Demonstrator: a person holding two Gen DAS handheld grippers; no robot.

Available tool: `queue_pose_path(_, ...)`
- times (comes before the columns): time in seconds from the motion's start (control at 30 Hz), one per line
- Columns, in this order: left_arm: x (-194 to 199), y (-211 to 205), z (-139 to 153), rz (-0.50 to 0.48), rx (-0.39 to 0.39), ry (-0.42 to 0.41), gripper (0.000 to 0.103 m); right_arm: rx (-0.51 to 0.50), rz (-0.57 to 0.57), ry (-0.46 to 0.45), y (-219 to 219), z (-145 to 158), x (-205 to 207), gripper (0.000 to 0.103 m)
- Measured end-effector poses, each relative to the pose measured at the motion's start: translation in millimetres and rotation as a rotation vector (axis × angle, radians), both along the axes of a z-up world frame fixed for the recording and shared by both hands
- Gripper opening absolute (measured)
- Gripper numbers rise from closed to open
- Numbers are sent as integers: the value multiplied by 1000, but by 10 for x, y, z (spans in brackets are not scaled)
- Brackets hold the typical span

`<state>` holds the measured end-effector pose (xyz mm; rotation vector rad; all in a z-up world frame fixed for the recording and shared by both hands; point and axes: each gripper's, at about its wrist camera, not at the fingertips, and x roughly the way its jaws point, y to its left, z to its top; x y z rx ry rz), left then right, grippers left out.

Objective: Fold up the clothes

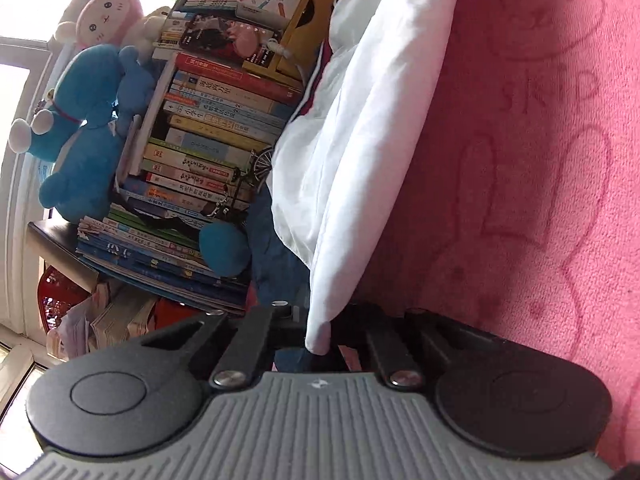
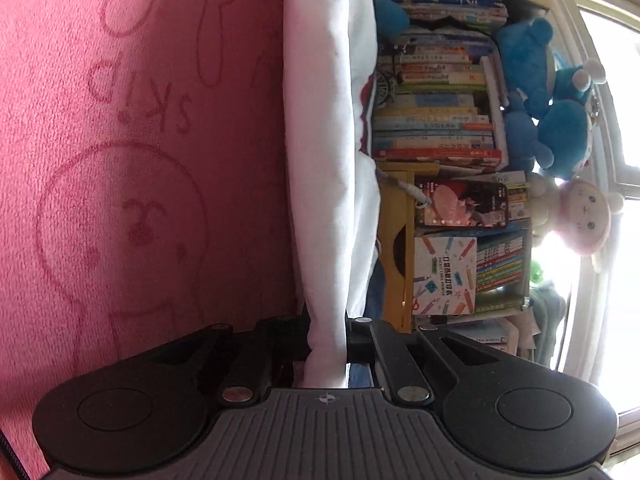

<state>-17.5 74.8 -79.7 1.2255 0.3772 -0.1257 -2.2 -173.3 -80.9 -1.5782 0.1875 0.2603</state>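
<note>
Hand-held grippers left [image 1: 318, 344] and right [image 2: 326, 356], rolled sideways, each clamped on white garment [image 1: 360, 128]

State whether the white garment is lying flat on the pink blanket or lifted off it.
Lifted. The white garment stretches between the left gripper and right gripper, both pinching its edges, above the pink blanket. How far folded: cannot tell.
</note>
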Motion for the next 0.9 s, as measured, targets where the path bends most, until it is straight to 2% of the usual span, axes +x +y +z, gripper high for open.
queue_pose_path(0.17, -416, 16, 332, -64, -18, -42, 5, 31, 32, -51, -127, 399, -358, 7)
queue_pose_path(0.3, -835, 6, 455, -110, -6, -32, 5, 56, 53, -54, -297, 536, -783, 7)
queue_pose_path(0.47, -1474, -18, 499, -104, -78, 2, 7, 98, 61, -12, -429, 514, -1496, 8)
queue_pose_path(0.57, -1702, -6, 417, -74, -126, 70, 11, 140, 46, 30, -491, 454, -1849, 8)
queue_pose_path(0.73, -1796, 19, 135, -2, -161, 139, 14, 197, -1, 79, -519, 214, -2126, 10)
queue_pose_path(0.9, -1895, 113, 103, 49, -171, 141, 17, 212, -88, 88, -739, 102, -2198, 11)
